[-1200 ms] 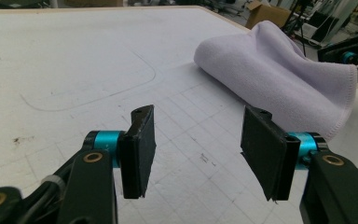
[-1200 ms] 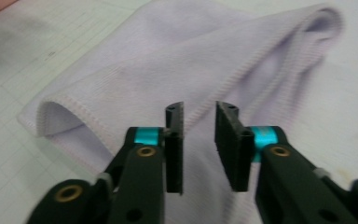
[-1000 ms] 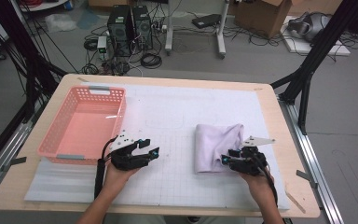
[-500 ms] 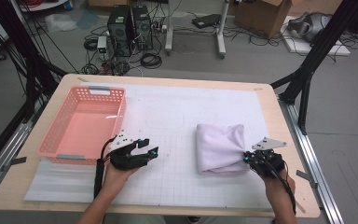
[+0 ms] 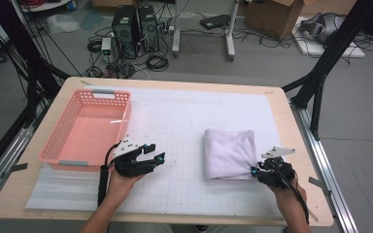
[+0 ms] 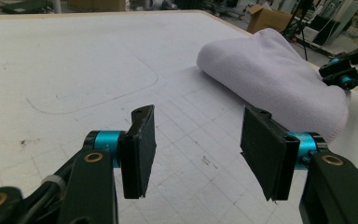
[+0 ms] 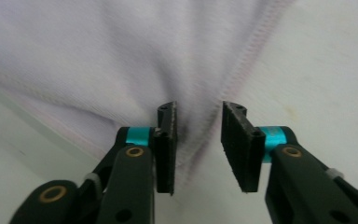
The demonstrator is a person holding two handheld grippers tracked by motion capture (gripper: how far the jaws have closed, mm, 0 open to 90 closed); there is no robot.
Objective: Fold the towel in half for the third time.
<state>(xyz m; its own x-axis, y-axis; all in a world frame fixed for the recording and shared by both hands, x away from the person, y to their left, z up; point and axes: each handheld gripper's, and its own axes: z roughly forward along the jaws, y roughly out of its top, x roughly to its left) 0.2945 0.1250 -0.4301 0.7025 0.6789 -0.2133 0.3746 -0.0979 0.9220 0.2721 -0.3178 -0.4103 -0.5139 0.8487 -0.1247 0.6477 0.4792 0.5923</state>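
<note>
Two grippers mine. Right gripper (image 5: 255,171) at near right corner of folded white towel (image 5: 229,154), jaws parted around cloth edge, not clamped. Left gripper (image 5: 156,155) jaws wide apart, empty, beside pink basket (image 5: 63,145).

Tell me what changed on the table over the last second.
The right hand-held gripper moved toward the right edge of the table, pulling the cloth's near corner, and the bunched cloth spread into a flatter fold. Its jaws now stand open with the corner between them, so it seems to have let go. The left hand-held gripper stayed open in place, and the pink basket did not move.
</note>
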